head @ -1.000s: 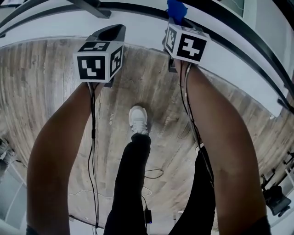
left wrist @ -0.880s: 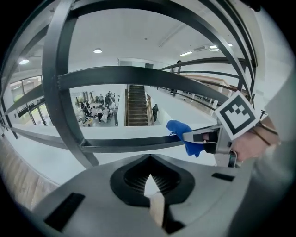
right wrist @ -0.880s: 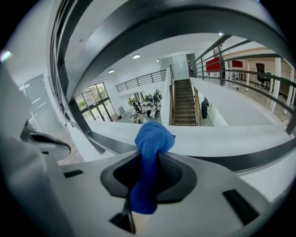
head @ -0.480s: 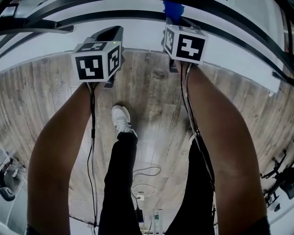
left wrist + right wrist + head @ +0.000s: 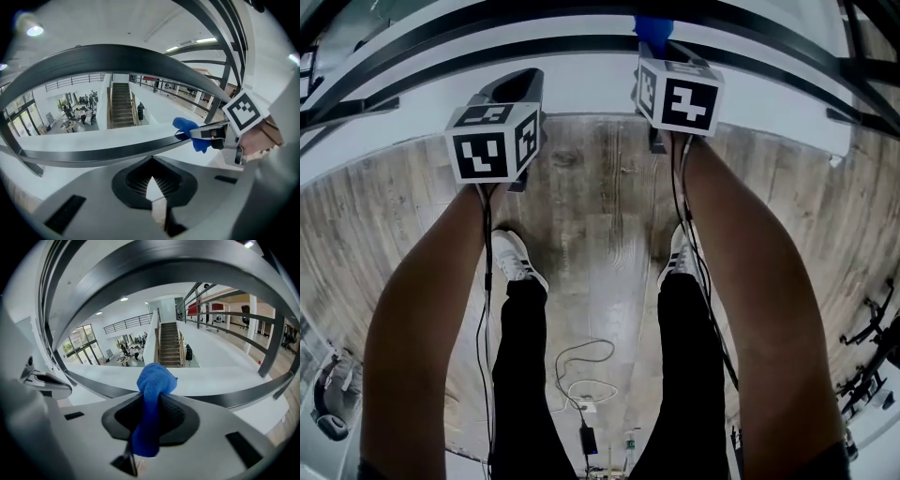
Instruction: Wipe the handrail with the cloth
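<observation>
Between the right gripper's (image 5: 150,401) jaws: a blue terry cloth (image 5: 153,380), pinched firmly, its bunched end standing out past the fingertips. Just ahead of the tips, the bunch meets the dark curved metal handrail (image 5: 225,400). The left gripper view shows the cloth end lying on the rail. Beyond the rail: a white ledge, then the open hall below.

Left gripper (image 5: 151,180): jaws pressed together on nothing. It hangs beside the right one, short of the rail and clear of it.

Below both grippers: grey wood-plank floor (image 5: 600,216), with the person's white sneakers (image 5: 517,258) set side by side.

Judgement on the step: the wipe is under way.
- To do it well, keep the bunch pressed onto the rail's top face.
- Slide the cloth along the curve, not straight, so it does not slip off the edge.
- Keep the grip tight. Only a short tuft clears the tips, so the hard jaw ends could scrape the metal if the angle drops.
- Keep the left gripper out of the path.

Against the earlier head views:
- One sneaker was then stepped forward between the arms. Now both feet stand level, one under each forearm.
- The rails have swung across the top of the view.
- Cloth and both grippers hold the same places relative to each other.
</observation>
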### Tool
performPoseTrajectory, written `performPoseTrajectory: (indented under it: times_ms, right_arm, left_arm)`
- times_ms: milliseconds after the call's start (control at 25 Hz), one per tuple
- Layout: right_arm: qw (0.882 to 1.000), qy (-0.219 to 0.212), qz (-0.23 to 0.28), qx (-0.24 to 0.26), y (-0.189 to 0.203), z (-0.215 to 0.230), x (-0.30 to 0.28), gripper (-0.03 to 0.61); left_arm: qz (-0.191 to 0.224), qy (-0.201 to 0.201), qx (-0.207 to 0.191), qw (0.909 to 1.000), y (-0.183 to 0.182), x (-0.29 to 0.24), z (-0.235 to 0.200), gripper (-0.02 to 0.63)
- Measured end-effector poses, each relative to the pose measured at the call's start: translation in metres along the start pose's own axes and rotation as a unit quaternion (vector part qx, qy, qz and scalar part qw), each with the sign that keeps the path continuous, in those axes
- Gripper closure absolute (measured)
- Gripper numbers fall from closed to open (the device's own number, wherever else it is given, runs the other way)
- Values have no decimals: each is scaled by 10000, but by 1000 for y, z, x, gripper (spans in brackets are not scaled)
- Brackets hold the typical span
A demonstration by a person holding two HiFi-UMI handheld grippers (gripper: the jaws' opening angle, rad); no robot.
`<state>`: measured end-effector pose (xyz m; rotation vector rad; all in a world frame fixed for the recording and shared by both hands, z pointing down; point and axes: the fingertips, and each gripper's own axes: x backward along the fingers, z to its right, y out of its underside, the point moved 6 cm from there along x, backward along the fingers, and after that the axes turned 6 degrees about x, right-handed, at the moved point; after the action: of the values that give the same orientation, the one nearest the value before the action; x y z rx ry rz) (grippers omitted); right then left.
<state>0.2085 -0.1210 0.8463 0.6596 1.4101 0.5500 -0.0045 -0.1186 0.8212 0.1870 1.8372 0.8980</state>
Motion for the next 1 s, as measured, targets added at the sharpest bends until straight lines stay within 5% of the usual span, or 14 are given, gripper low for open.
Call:
performPoseTrajectory:
  times_ms: [680, 1000]
  right_arm:
    - [9989, 458, 81, 37, 51, 262, 74, 480]
    - [9947, 1027, -56, -59, 77, 387, 109, 480]
  left_arm:
    - [-179, 692, -496, 9962, -28, -122, 256, 610]
    - [-318, 905, -655, 9932, -34, -163, 353, 609]
